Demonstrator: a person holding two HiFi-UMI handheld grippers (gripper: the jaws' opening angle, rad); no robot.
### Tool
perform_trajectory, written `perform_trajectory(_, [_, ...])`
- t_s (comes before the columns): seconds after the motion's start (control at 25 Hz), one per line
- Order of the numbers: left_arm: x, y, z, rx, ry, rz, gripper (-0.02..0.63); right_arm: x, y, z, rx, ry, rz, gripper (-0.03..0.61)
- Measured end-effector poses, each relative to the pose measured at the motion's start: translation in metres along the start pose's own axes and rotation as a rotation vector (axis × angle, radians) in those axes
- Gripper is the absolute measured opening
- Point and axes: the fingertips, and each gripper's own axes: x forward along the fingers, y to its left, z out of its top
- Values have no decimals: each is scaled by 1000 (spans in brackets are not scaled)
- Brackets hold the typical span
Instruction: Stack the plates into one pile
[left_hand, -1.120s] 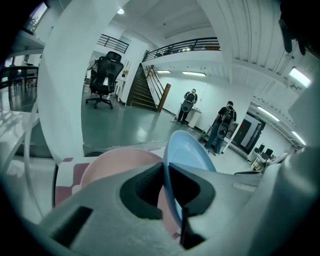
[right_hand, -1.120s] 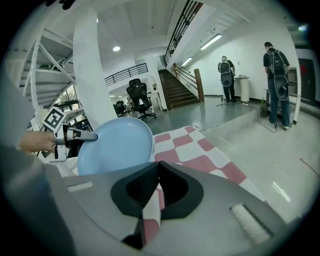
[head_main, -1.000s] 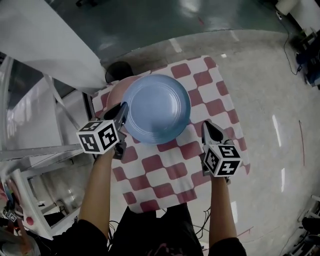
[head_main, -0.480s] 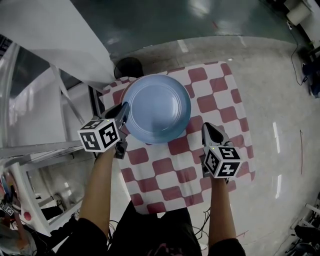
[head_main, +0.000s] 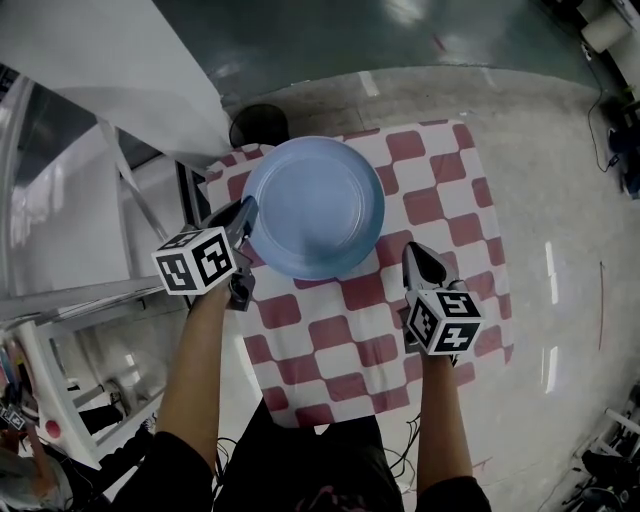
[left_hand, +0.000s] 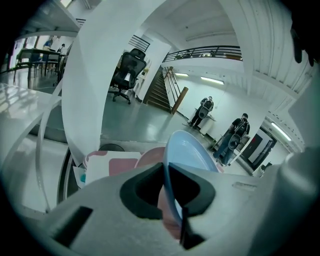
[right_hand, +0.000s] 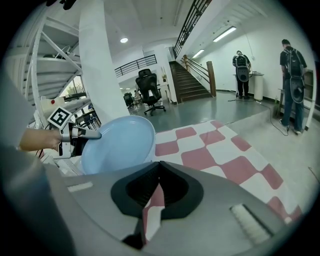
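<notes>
The blue plate (head_main: 315, 205) is up in the air over the far-left part of the checkered cloth (head_main: 440, 200), around the cloth's 11 o'clock in your head view. It's face up and covers a good chunk of the red and white squares. Your left gripper (head_main: 243, 215) has it by the rim at roughly the plate's 9 o'clock. The left gripper view shows the jaws pinching that thin blue edge, one pad on each side. In that same view a pink plate (left_hand: 150, 157) peeks out just past the blue one, lower down and at its 9 o'clock. How much the two overlap, I can't tell.

Your right gripper (head_main: 418, 255) hangs at the plate's 4 to 5 o'clock, clear of the rim and over the cloth. Its jaws are pressed together with nothing between them, only cloth squares showing below.

Further out, a round black thing (head_main: 258, 125) sits on the floor just off the cloth's 12 o'clock edge, next to a big white slanted column (head_main: 100, 60). The right gripper view also catches an office chair (right_hand: 150, 90), a staircase (right_hand: 192, 82) and two people standing (right_hand: 292, 85) way off at 2 o'clock.
</notes>
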Motion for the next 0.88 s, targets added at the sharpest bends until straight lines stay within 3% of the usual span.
perform_trajectory(0.72, [17, 19, -13, 32, 51, 32, 15, 9, -1, -15, 4, 39, -13, 6])
perform_trajectory(0.88, [20, 28, -18, 84, 81, 70, 29, 10, -2, -15, 5, 42, -19, 6])
